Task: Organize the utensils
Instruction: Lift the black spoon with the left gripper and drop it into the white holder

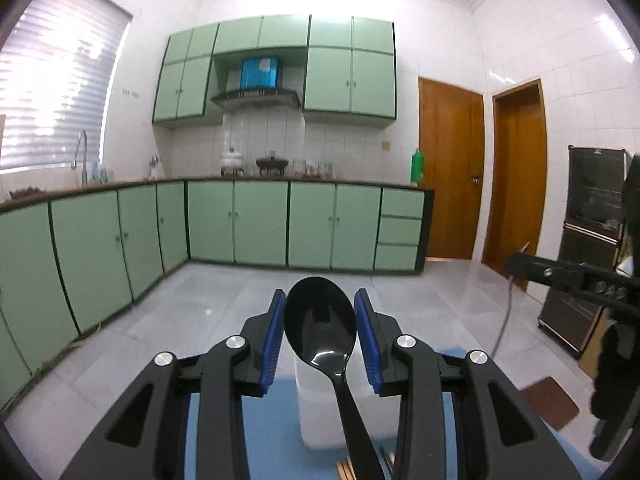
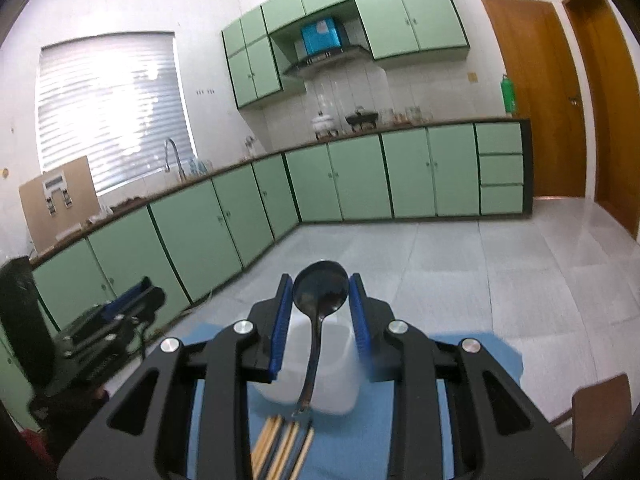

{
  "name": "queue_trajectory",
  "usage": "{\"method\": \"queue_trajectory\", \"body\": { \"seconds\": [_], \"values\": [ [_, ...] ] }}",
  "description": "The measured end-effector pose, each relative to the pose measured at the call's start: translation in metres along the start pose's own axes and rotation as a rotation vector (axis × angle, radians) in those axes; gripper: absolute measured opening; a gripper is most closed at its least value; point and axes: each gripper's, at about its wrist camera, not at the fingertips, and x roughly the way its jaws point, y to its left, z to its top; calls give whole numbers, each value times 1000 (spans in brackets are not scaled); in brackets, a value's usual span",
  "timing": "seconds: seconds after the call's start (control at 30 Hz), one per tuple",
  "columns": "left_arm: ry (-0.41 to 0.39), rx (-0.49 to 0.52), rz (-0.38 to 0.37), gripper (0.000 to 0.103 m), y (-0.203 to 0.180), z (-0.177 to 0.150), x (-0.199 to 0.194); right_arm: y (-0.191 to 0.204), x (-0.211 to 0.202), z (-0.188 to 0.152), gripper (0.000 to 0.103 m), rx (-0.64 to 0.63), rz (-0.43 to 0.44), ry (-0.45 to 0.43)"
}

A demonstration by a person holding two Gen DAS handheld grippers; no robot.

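Note:
In the left wrist view my left gripper [image 1: 320, 296] is shut on the bowl of a black plastic spoon [image 1: 320, 324], with the blue pads [image 1: 274, 336] against its rims and the handle running back toward the camera. My right gripper [image 2: 320, 280] is likewise shut on a smaller black spoon [image 2: 320, 292], whose handle hangs down. Both spoons are raised above a translucent white container [image 1: 320, 412] [image 2: 328, 372] standing on a blue mat [image 1: 276, 432] [image 2: 360, 432]. Several chopsticks [image 2: 280, 444] lie on the mat in front of the container. Each view shows the other gripper at its edge.
The mat's far edge drops off to a grey tiled floor [image 2: 440, 272]. Green cabinets [image 1: 260, 220] line the far walls. A brown chair [image 2: 600, 412] stands to the right of the mat, and a dark glass-fronted unit [image 1: 592, 240] stands by the wooden doors.

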Motion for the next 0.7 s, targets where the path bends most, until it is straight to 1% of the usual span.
{"method": "queue_trajectory", "body": {
  "seconds": [0.1,0.17,0.3,0.47,0.63,0.7],
  "values": [
    [-39,24,17,35,-4,15,24,-2,16,19,27,-19,-11,-9],
    [-57,31,25,35,-7,20,39,-3,26,24,27,-8,-6,-3],
    [-73,54,45,35,-12,22,67,-11,53,29,27,4,-30,16],
    [-71,83,62,35,-14,11,100,-14,86,17,27,8,-60,54],
    [-40,85,62,35,-11,-10,115,-7,108,-2,27,-19,-72,92],
    [-22,76,50,35,-10,-16,118,-6,114,-9,28,-28,-71,114]
  ]
}}
